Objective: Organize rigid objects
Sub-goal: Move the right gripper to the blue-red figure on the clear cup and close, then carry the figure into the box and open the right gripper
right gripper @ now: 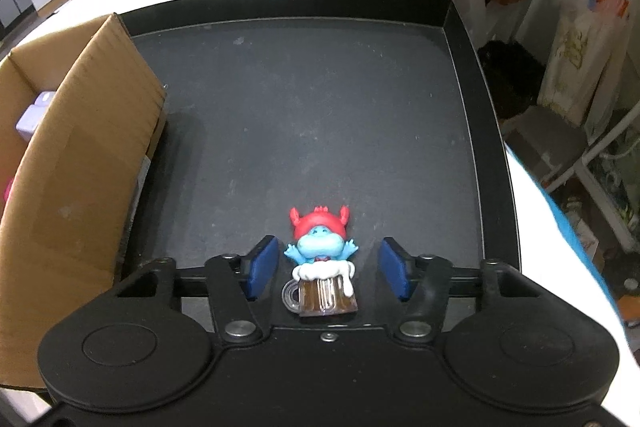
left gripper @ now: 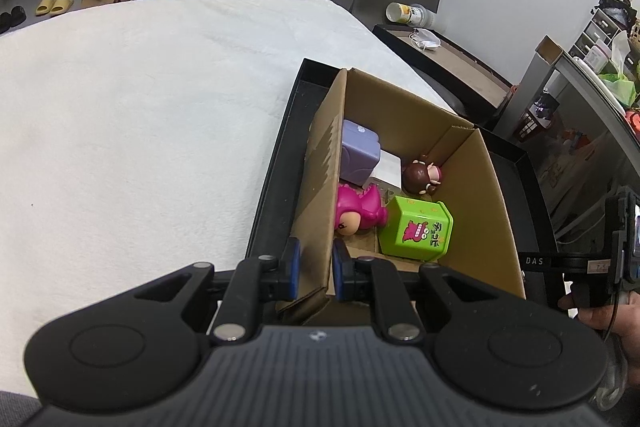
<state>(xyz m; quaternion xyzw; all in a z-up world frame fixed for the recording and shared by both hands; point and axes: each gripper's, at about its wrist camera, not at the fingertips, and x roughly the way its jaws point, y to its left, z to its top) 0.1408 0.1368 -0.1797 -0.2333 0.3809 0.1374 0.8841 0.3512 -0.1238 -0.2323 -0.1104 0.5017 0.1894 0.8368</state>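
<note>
Left claw (left gripper: 314, 269) clenched on the near wall of the cardboard box (left gripper: 476, 195), one blue pad outside, one inside. Box standing in the black tray (right gripper: 320, 99) on the white-covered counter (left gripper: 140, 115). Inside the box: a green bin toy (left gripper: 416, 229) tipped on its side, with a pink monster and pink letters on it, too small to read; a pink figure (left gripper: 360, 213) lying down, face toward the camera; a purple case (left gripper: 358, 155); a brown-haired doll (left gripper: 422, 177).

Right claw (right gripper: 327, 267) wide open, one pad on each side of a blue toy (right gripper: 320, 259), not touching it. Toy lying flat on the tray floor, red horned hat pointing away, brown foamy mug toward the claw base. Long way running straight between the pads.
</note>
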